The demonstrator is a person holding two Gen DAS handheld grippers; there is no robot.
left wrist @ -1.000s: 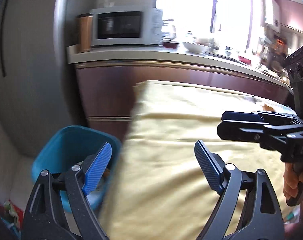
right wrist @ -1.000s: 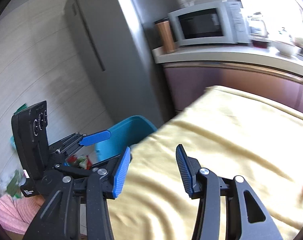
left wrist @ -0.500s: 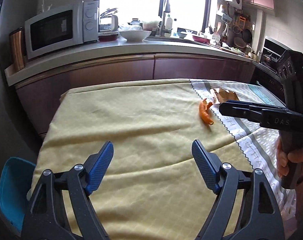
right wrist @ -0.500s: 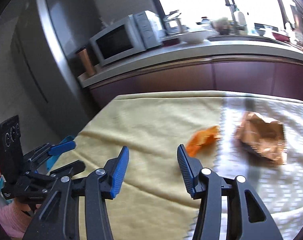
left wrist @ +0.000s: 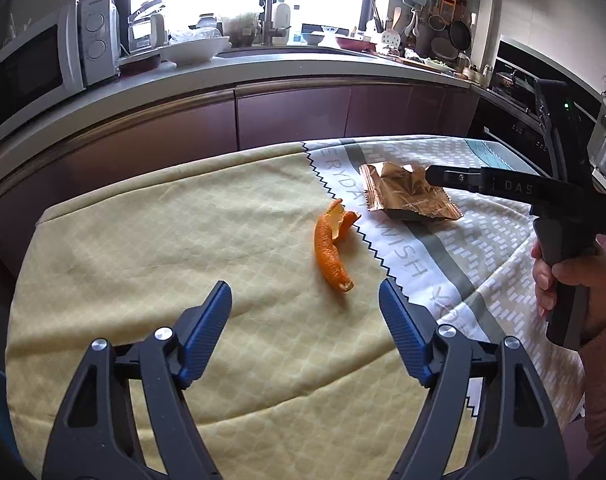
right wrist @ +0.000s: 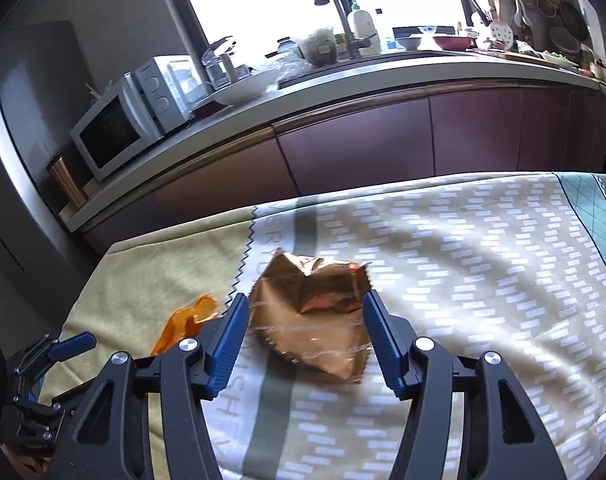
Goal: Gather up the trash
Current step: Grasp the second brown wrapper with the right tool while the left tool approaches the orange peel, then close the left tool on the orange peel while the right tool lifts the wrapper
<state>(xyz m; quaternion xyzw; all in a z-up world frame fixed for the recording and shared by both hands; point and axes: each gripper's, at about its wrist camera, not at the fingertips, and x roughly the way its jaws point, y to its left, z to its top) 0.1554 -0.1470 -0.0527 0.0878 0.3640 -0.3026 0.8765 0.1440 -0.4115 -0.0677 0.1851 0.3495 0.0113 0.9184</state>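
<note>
Right now my right gripper (right wrist: pixel 305 332) has just been opening and brackets the crumpled gold wrapper (right wrist: pixel 315 320), apparently untouched; my left gripper (left wrist: pixel 305 312), narrowing yet empty, trails just behind the orange peel (left wrist: pixel 331 248). Closing high could squash the wrapper and let it skid off.

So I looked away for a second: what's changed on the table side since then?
Both grippers swung from the blue bin to the table. The right gripper, fingers just opening, now frames the gold wrapper without gripping it; the left gripper nears the orange peel. Nothing's been picked up.
</note>
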